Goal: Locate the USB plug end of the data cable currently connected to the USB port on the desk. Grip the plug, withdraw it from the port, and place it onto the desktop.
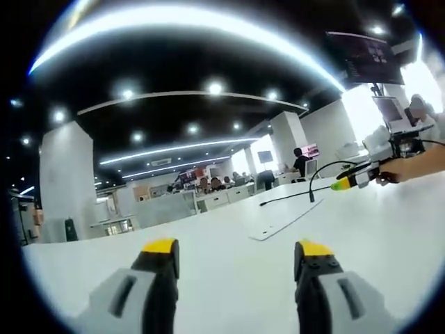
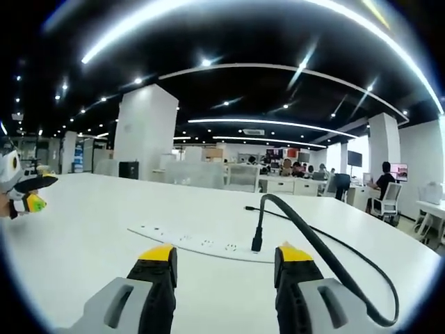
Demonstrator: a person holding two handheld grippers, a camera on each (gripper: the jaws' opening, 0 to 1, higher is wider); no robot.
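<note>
A black data cable (image 2: 327, 259) arches up from its USB plug (image 2: 256, 240), which stands upright in a white port strip (image 2: 188, 241) set flat in the white desk (image 2: 83, 236). My right gripper (image 2: 227, 255) is open just short of the strip, with the plug ahead of its right jaw and not touched. In the left gripper view the strip (image 1: 278, 223) lies ahead, and the plug (image 1: 311, 195) stands at its far end. My left gripper (image 1: 236, 252) is open over bare desk. The right gripper (image 1: 358, 177) comes in from the right, held by a hand (image 1: 407, 168).
The cable's other end (image 2: 248, 207) trails across the desk behind the strip. The left gripper (image 2: 24, 195) shows at the left edge of the right gripper view. Beyond the desk are white pillars (image 2: 142, 129), desks with seated people (image 2: 382, 182) and a hanging monitor (image 1: 365, 57).
</note>
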